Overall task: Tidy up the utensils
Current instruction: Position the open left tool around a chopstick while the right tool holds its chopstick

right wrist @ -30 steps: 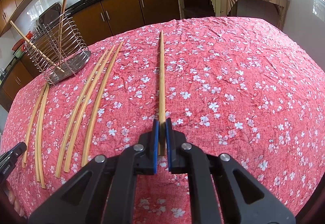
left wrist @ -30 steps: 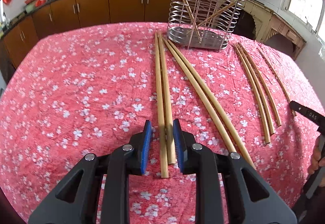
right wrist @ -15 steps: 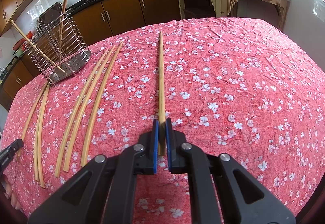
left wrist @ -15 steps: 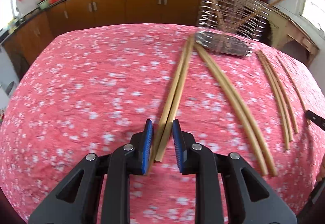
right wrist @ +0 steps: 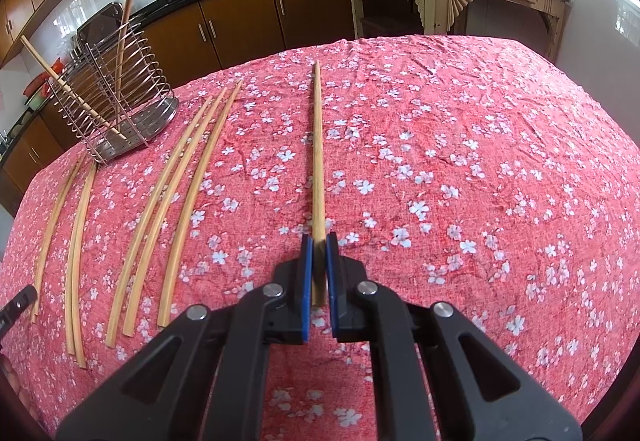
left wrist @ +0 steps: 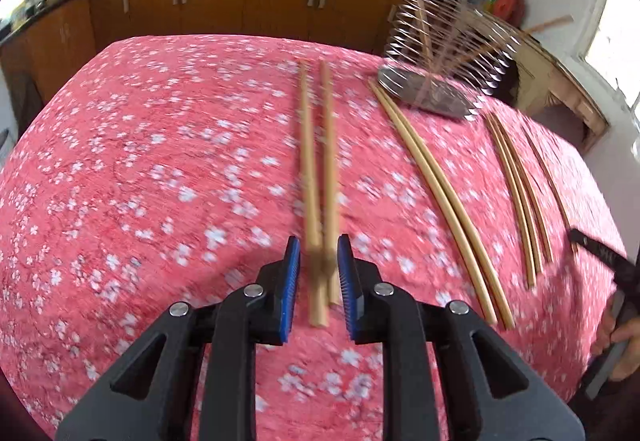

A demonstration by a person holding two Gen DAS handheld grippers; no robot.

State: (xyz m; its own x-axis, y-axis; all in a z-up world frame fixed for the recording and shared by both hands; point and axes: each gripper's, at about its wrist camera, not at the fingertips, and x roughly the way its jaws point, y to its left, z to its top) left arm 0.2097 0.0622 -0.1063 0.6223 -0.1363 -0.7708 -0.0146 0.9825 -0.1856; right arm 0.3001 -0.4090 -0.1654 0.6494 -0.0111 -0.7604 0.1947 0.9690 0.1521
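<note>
The left gripper (left wrist: 318, 273) has just been narrowing its jaws around two long pale wooden chopsticks (left wrist: 316, 177) lying between them on the red flowered tablecloth (left wrist: 140, 181) (pads not visibly pressing). The right gripper (right wrist: 319, 273) pinches one wooden chopstick (right wrist: 318, 161); the wire utensil rack (right wrist: 116, 97) stands far ahead-left.

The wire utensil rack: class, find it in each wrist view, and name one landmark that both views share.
Left wrist view: the wire utensil rack stands upper right, at the far edge of the table.
Right wrist view: the rack stands upper left, with two chopsticks leaning in it.
Shared landmark: the red flowered tablecloth.
</note>
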